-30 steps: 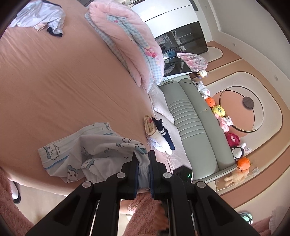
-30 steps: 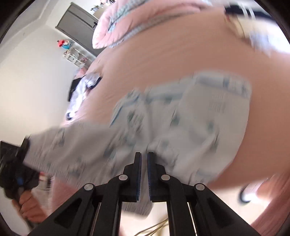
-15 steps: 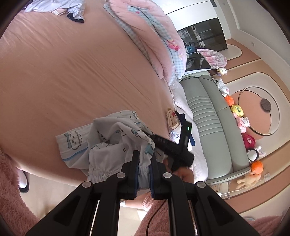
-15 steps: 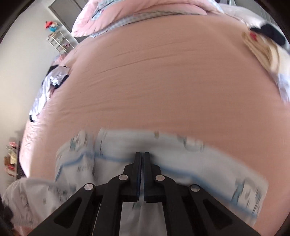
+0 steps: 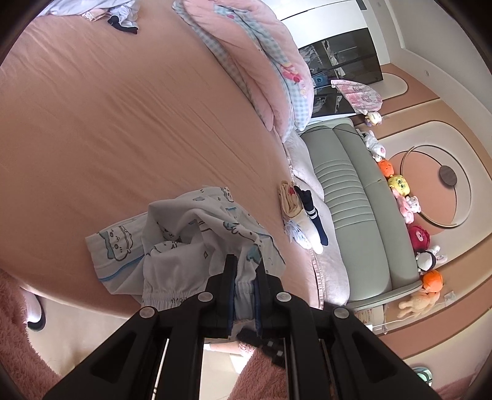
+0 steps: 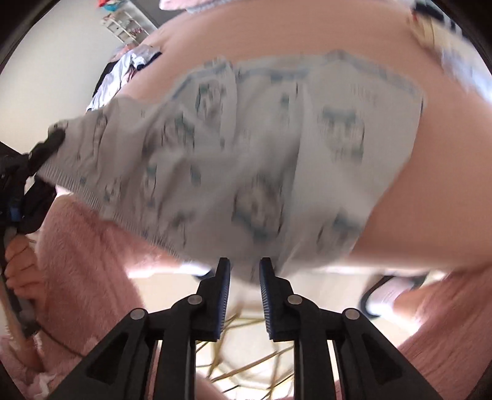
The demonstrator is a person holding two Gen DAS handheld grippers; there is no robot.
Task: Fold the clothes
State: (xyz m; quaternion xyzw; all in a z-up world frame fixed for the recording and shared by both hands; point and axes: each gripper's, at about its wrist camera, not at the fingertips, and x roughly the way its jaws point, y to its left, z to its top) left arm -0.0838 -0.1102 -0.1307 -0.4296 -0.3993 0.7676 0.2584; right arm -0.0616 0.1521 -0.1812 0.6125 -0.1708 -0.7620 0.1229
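Bed [image 5: 129,129] with a pink-brown sheet fills most of the left wrist view, upper left to centre. Grey-green headboard [image 5: 353,197] runs down the right-centre of that frame, row of plush toys [image 5: 399,190] along its far side. Pink and blue-check quilt [image 5: 255,58] bunched at top centre. Loose pile of clothes [image 5: 120,15] at the top left edge of the bed. Small stack of folded things with dark socks [image 5: 303,212] sits mid-frame right, near the headboard.

Pyjama shorts [image 5: 190,243], white with blue cartoon print, lie crumpled at the bed's near edge, lower centre of the left wrist view. Elastic waistband is at the bottom, toward the camera; leg hem with blue trim spreads to the left. In the right wrist view the shorts [image 6: 252,160] are blurred, spread across the middle. Long axis runs lower left to upper right, with the waistband along the lower left and the leg hems at the upper right.

Left gripper [image 5: 244,270]: jaws narrow, clamped on the waistband. Also seen at the left edge of the right wrist view, pinching the waistband corner.

Right gripper [image 6: 244,274]: jaws opening, narrow gap. The shorts' lower edge is just above the tips, and no cloth is clearly between them. Pink fuzzy sleeve [image 6: 83,246] at lower left.
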